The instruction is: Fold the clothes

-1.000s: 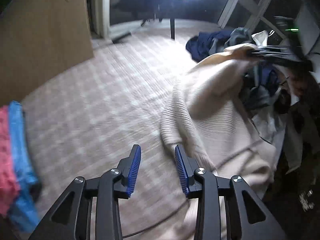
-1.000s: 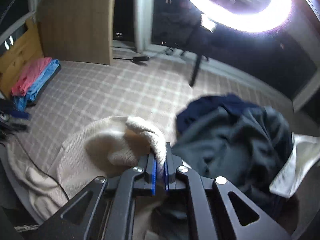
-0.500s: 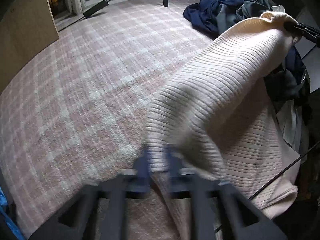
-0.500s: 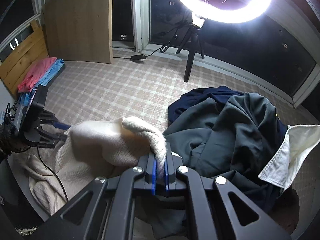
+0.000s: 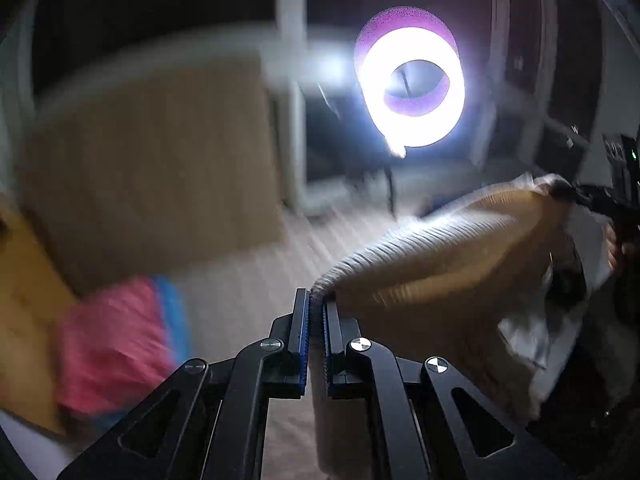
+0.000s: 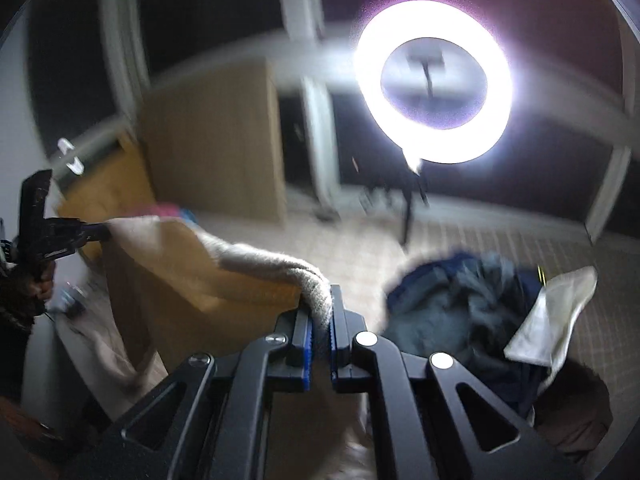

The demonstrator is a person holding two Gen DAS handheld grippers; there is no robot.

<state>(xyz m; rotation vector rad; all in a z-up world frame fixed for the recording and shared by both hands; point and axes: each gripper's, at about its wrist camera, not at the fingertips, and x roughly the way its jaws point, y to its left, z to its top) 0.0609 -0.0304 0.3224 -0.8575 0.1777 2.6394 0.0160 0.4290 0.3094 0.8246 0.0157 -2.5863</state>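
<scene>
Checked floor (image 6: 500, 248), cream sweater (image 5: 440, 264) stretched (blurred), both grippers' fingers (image 5: 300, 332) clamped on its edge.

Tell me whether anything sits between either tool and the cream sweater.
Nothing visible does. The left tool is already clamped on one edge of the cream sweater, and the right tool is clamped on another edge, so the knit hangs stretched between them. The dark clothes pile lies off to the side.

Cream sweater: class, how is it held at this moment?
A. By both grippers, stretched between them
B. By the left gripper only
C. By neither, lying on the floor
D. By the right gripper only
A: the left gripper and the right gripper each pinch an edge of the cream sweater, which hangs between them.
</scene>
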